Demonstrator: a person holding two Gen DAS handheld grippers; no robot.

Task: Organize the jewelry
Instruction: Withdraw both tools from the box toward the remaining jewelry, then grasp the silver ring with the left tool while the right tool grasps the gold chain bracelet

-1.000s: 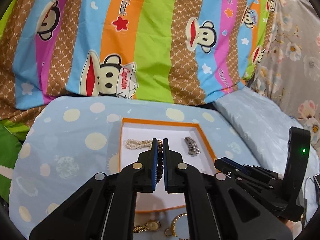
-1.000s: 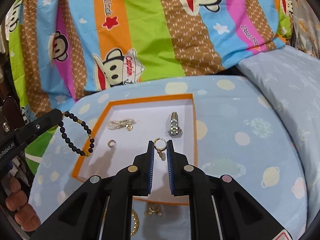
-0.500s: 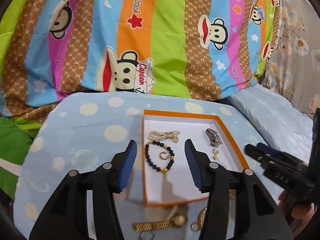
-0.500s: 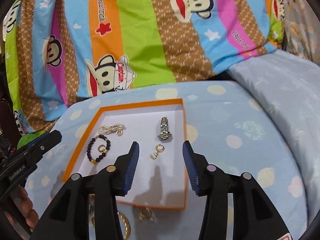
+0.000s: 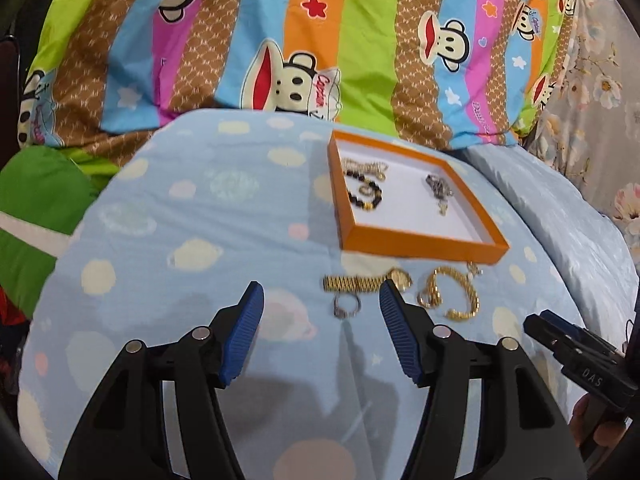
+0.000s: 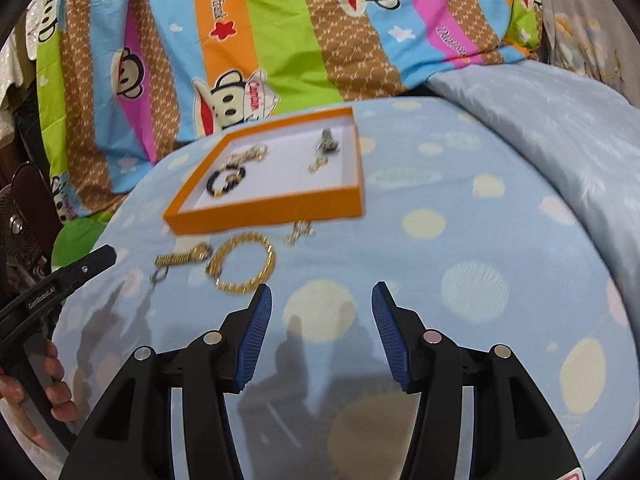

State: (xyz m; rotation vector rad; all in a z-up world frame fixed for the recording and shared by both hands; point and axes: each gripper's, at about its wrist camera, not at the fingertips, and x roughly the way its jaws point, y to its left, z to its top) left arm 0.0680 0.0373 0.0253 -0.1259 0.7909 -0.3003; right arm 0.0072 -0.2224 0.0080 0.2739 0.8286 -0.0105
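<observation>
Left wrist view: the left gripper point(image 5: 321, 294) hangs over a light blue dotted sheet point(image 5: 208, 220) on the bed.
Left fingers: spread wide, having just been opening, nothing between the blue pads; a small ring point(image 5: 347, 305) lies on the sheet in the gap ahead, untouched.
Orange tray point(image 5: 420, 246): on the sheet beyond the fingers, white inside.
In the tray: a black bead bracelet point(image 5: 365, 194) with a pale pearl strand point(image 5: 366, 168) just behind it at the left; a silver watch point(image 5: 437, 185) at the right.
Outside the tray: a gold watch point(image 5: 366, 282) and a gold chain bracelet point(image 5: 450, 294) lie just beside its near wall.
Right wrist view: the right gripper point(image 6: 322, 298) hangs over bare sheet, near the gold chain bracelet.
Right fingers: wide apart, having just been opening, holding nothing.
Background: a striped monkey-print quilt point(image 5: 320, 40).
</observation>
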